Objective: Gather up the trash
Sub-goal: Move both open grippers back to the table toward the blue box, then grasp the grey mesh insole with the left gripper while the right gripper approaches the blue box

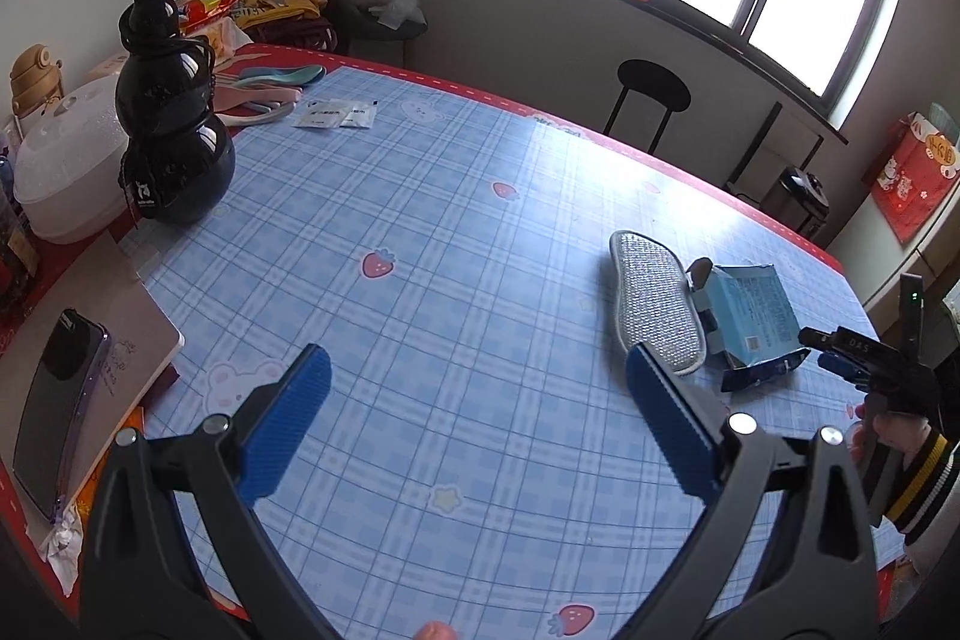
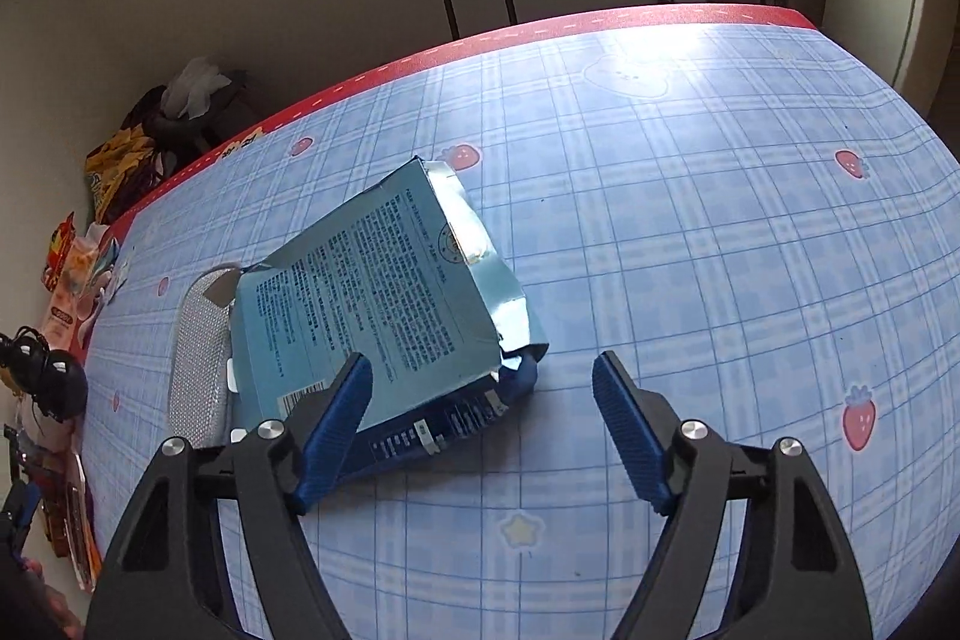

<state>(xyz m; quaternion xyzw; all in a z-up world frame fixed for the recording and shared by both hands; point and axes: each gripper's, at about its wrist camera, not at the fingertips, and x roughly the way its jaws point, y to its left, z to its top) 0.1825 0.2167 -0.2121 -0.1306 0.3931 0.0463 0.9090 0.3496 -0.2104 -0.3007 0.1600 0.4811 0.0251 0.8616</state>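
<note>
- The torn blue carton [image 2: 384, 292] lies flattened on the table [image 2: 690, 196], which wears a blue plaid cloth with strawberries; it is the landmark here.
- Just left of the carton, touching or slightly under its edge, lies a silver mesh insole [image 2: 201, 358]; which of the two it is cannot be told.
- The right gripper [image 2: 480, 370] hangs just near the carton's near corner, jaws spread apart. Its left finger overlaps the carton in the right wrist view, hiding that corner; no pad visibly presses on it.
- The small print on the carton is too fine to read.
- The left gripper [image 1: 477, 364] stands well left of the carton over bare cloth, jaws wide, nothing between them.
- Far left of the carton stands a black gourd-shaped bottle [image 1: 171, 124], with a phone [image 1: 57, 400] nearer, cut partly by the picture's rim.
- A striped sleeve [image 1: 915, 484] shows near the carton, mostly cropped.
</note>
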